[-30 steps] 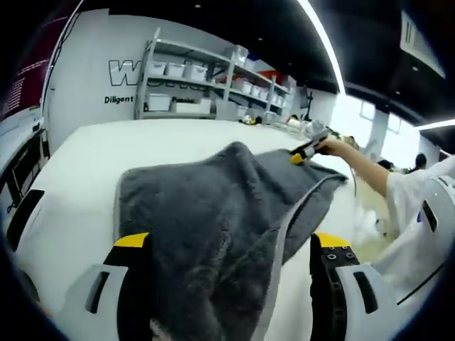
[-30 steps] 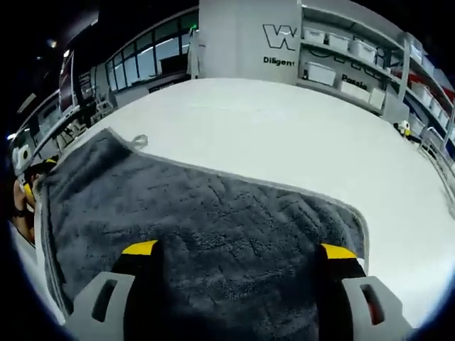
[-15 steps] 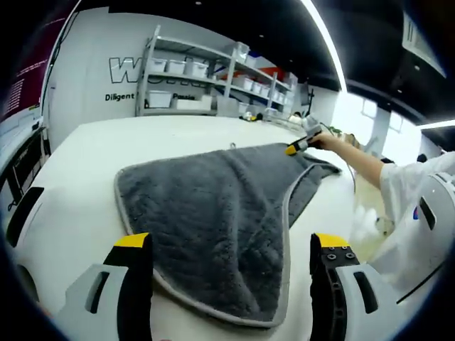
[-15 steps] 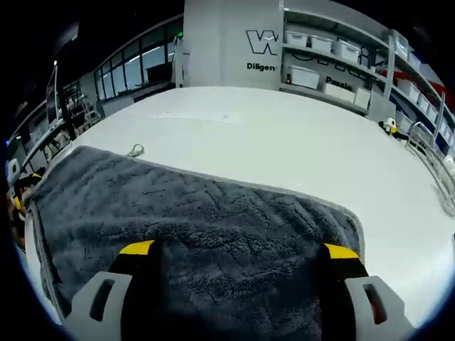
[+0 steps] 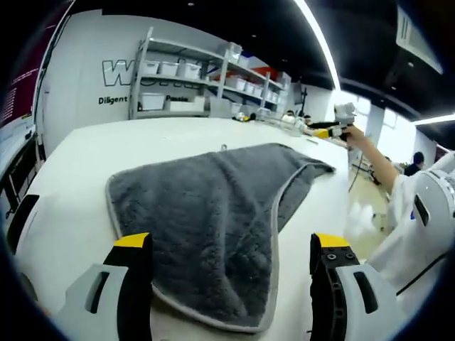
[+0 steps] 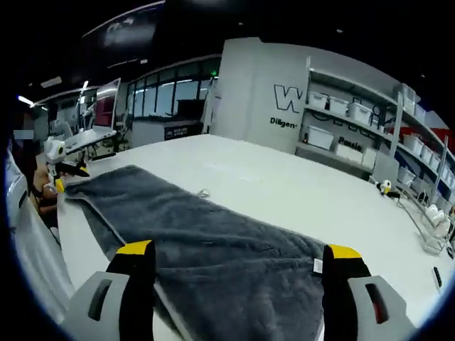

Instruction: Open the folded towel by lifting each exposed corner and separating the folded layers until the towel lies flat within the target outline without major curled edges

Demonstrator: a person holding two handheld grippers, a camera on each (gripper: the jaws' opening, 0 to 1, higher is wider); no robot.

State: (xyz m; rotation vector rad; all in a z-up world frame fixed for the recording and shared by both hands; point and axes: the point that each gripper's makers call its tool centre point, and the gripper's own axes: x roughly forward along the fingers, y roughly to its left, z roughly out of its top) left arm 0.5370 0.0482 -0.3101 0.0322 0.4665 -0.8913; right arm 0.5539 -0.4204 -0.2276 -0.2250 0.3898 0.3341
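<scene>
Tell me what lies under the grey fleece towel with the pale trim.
The grey fleece towel lies spread on the white table, which shows bare all around it. Whatever the table carries beneath the cloth, such as an outline, is covered.

Dark grey fluffy towel [image 5: 206, 220] with a lighter grey trim, spread out on the white table [image 5: 71, 177]. Mostly flat, but its far corner hangs over the table edge.

Grey towel [image 6: 213, 249] near edge hidden behind jaws at 6 o'clock, shelf bins [image 5: 170, 69] too small to read, wall lettering cut off.
</scene>
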